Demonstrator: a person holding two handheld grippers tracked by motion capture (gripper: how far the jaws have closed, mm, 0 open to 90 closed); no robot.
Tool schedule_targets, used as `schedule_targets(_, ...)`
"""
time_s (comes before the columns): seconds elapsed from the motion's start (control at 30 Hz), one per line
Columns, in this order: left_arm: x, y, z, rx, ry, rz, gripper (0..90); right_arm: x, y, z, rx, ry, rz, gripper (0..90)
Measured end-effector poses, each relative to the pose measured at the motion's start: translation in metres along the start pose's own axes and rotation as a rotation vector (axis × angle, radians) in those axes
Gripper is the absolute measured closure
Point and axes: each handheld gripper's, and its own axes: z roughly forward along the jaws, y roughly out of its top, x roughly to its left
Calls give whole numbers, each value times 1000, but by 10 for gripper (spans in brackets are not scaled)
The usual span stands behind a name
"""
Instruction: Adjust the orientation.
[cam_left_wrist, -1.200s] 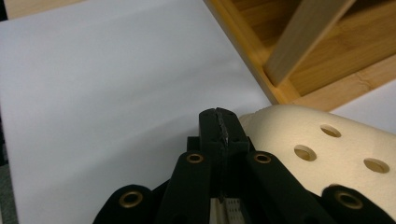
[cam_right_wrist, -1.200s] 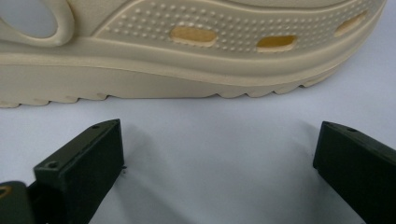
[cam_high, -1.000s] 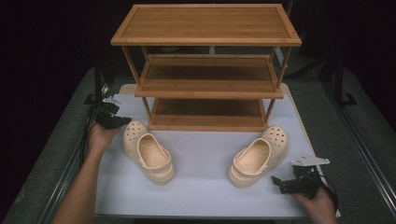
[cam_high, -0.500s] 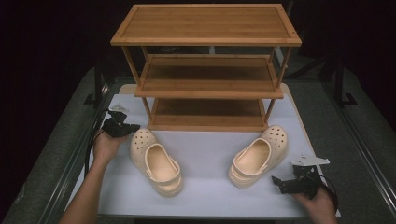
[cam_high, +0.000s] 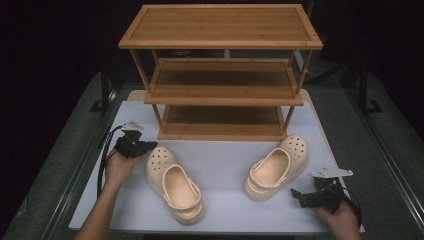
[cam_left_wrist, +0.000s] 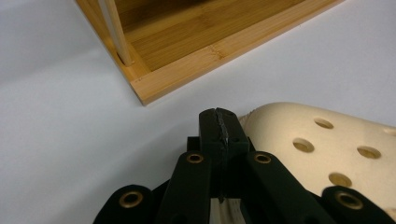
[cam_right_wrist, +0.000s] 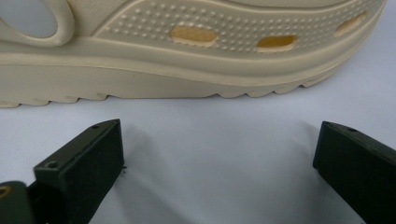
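Two cream clogs lie on the white table in front of a three-tier wooden shoe rack (cam_high: 222, 95). The left clog (cam_high: 172, 185) points its toe at the rack, and the right clog (cam_high: 276, 167) lies angled toward the back right. My left gripper (cam_high: 149, 145) is shut with nothing between its jaws, its tip right beside the left clog's holed toe (cam_left_wrist: 327, 149); in the left gripper view its closed tip (cam_left_wrist: 219, 122) faces the rack's base corner (cam_left_wrist: 187, 60). My right gripper (cam_high: 299, 196) stands wide open low on the table, in front of the right clog's ribbed side (cam_right_wrist: 210, 46), apart from it.
The rack's bottom shelf (cam_high: 222, 125) sits just behind both clogs. Bare white tabletop (cam_high: 225, 165) lies between the clogs. The table's front edge runs close to both hands, and dark floor surrounds the table.
My left gripper has come rightward and nearer to the left clog's toe. That clog has slid a little toward the front edge. The right gripper has stayed put.
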Motion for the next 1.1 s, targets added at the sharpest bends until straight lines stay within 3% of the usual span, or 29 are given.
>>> schedule_targets(0.2,-4,-7,-22,0,36,26,900,0,0,0,-1,0,-1,12)
schedule_targets(0.3,-9,-23,-42,-19,40,30,900,0,0,0,-1,0,-1,12)
schedule_targets(0.33,-9,-23,-42,-19,40,30,900,0,0,0,-1,0,-1,12)
schedule_targets(0.47,-27,-54,-61,-26,13,27,900,0,0,0,0,-1,-1,12)
schedule_targets(0.57,-36,-65,-66,-23,0,31,900,0,0,0,1,0,0,12)
schedule_targets(0.73,-54,-81,-63,7,-26,54,900,0,0,0,2,-1,1,12)
schedule_targets(1.1,-61,-77,-49,40,-43,89,900,0,0,0,2,-1,1,12)
